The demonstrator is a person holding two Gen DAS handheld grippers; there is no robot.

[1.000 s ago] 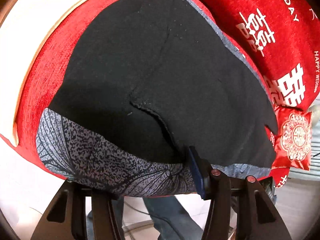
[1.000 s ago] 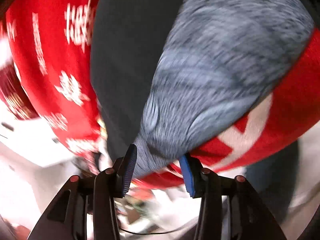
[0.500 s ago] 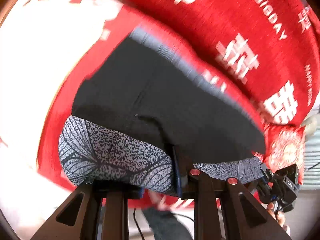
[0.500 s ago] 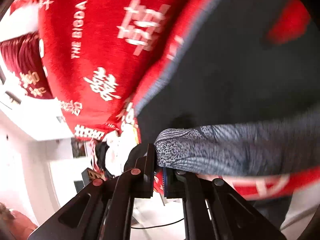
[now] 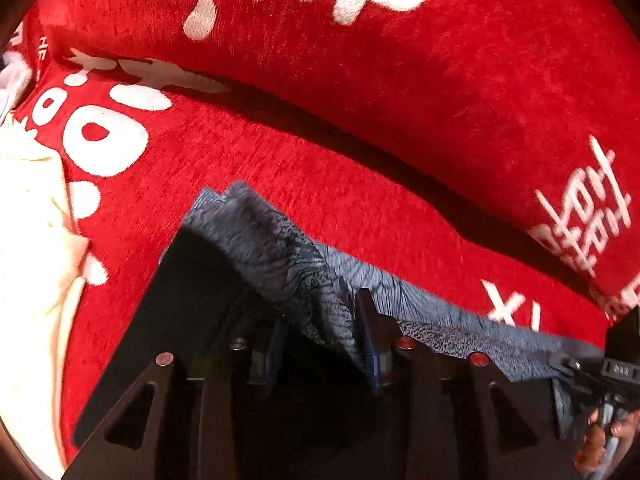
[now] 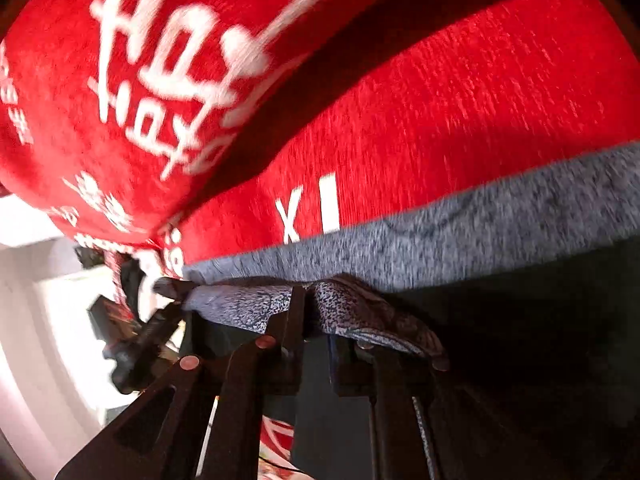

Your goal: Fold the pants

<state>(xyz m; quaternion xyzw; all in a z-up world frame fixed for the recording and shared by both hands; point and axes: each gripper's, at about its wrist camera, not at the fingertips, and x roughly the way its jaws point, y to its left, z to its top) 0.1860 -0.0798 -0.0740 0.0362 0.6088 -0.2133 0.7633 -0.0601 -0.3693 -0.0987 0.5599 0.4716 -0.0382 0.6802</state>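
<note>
The pants [image 5: 192, 292] are black with a grey leaf-print band [image 5: 432, 308] along one edge. They lie on a red cover with white lettering [image 5: 320, 168]. My left gripper [image 5: 320, 320] is shut on the grey band, with cloth bunched between its fingers. My right gripper [image 6: 316, 312] is shut on the same band [image 6: 480, 236] further along. It shows at the right edge of the left wrist view [image 5: 612, 368]. Both grippers hold the band over the black part of the pants [image 6: 540, 320], near the back cushion.
A red back cushion with white characters [image 5: 400, 60] rises just beyond the pants. It also fills the upper left of the right wrist view [image 6: 140, 80]. A cream cloth [image 5: 28, 260] lies at the left. A white floor and dark objects [image 6: 52, 320] lie beyond the cover's edge.
Both grippers have carried the grey band forward over the black cloth toward the back cushion. The right gripper closed on the band a second ago and has stayed shut since.
</note>
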